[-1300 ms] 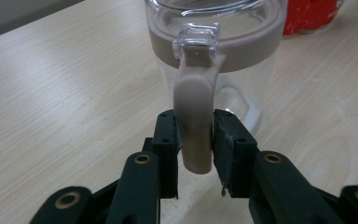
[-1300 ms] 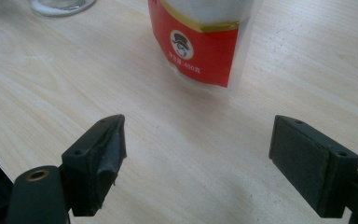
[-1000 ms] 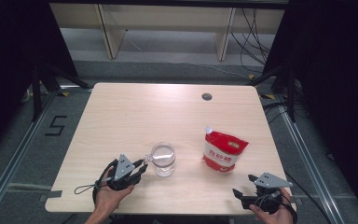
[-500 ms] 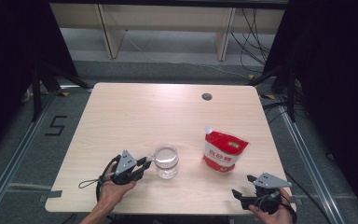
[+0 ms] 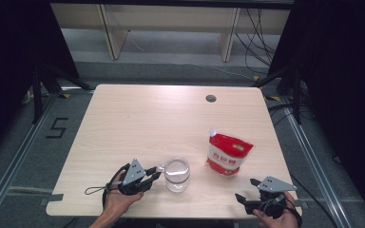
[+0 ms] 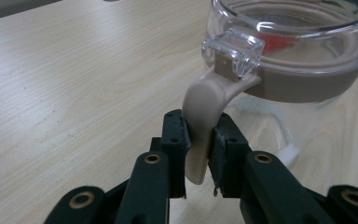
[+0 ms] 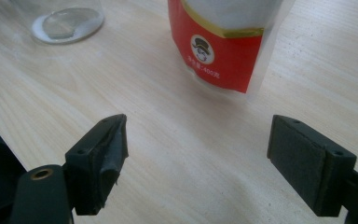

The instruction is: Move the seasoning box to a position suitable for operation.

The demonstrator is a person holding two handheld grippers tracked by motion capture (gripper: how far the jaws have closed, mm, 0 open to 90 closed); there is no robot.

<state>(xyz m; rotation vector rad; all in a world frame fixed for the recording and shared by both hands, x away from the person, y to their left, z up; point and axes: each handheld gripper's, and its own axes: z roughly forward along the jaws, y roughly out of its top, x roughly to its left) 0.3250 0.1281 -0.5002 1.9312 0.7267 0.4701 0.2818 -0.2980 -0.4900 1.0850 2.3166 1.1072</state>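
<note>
A clear glass jar with a beige-banded lid stands near the table's front edge. My left gripper reaches it from the left. In the left gripper view the jaws have just been closing, and the left gripper now pinches the jar's beige latch lever below the clear clasp; the jar rises just behind. A red and white pouch stands upright to the right of the jar. My right gripper rests open at the front right. In its own view the right gripper holds nothing, short of the pouch.
The wooden table has a small dark hole near its far edge. The jar's base shows at the upper left of the right gripper view. Metal rails and a shelf frame stand on the floor around the table.
My left gripper has edged right toward the jar and its jaws have narrowed onto the latch lever. The right gripper and the pouch have stayed put.
</note>
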